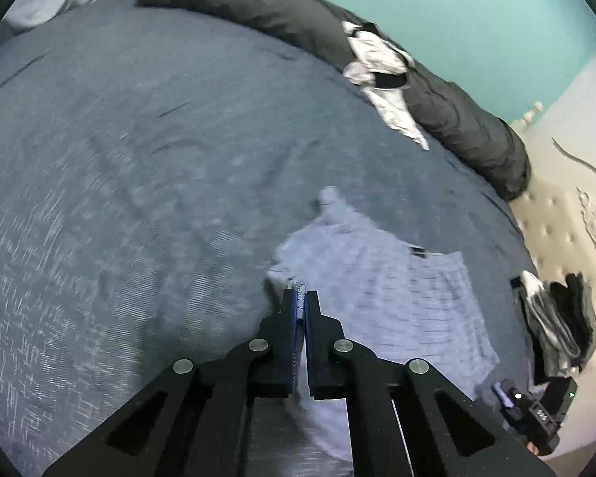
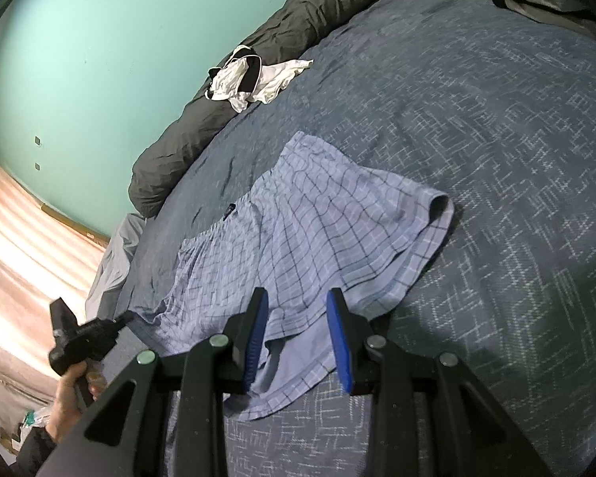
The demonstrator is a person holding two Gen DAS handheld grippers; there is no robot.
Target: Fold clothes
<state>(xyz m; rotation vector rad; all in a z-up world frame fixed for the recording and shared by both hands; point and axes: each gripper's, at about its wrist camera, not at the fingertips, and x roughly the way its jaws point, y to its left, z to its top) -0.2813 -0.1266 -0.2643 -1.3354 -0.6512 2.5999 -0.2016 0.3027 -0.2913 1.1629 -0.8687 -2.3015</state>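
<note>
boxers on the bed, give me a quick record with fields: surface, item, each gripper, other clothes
surface: bed, dark blue patterned cover
item: plaid boxers, spread flat
left gripper: shut on a boxers edge
right gripper: open above the boxers' near hem, not gripping
other clothes: white and black garment by the dark comforter; grey pile at bed edge

The bed carries checked shorts under the right hand-held gripper; beyond it a white garment on a dark duvet.
</note>
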